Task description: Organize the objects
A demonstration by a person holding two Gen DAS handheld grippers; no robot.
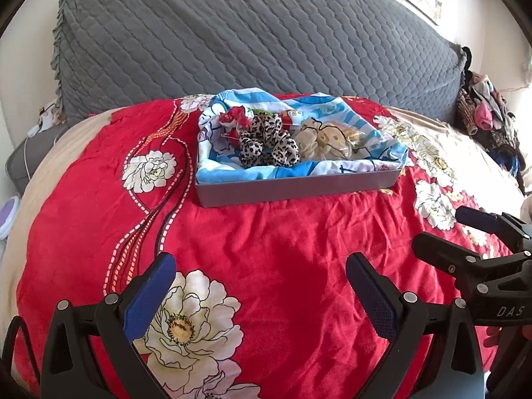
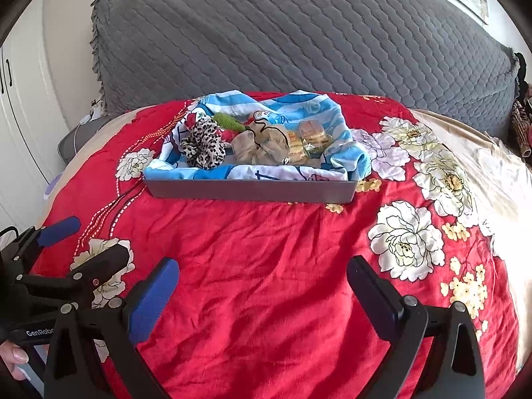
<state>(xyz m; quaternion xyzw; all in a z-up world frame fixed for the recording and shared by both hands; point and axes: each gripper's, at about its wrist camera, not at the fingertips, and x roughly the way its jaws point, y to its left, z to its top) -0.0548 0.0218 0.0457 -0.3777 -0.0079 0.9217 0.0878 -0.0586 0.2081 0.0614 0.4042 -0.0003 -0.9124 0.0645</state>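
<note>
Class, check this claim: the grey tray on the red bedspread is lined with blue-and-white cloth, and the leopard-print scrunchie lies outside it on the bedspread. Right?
Not quite. The leopard-print scrunchie lies inside the grey tray, on the blue-and-white cloth, as both wrist views show. The rest holds.

One grey tray (image 1: 299, 188) sits on the bed, lined with one blue-and-white cloth (image 1: 379, 148). In it lie one leopard-print scrunchie (image 1: 266, 143), one cream scrunchie (image 1: 319, 141), one red scrunchie (image 1: 232, 118), one green item (image 2: 227, 121) and clear-wrapped packets (image 2: 311, 136) too bunched to count. Two claws show: left (image 1: 261, 296) and right (image 2: 262, 299).
</note>
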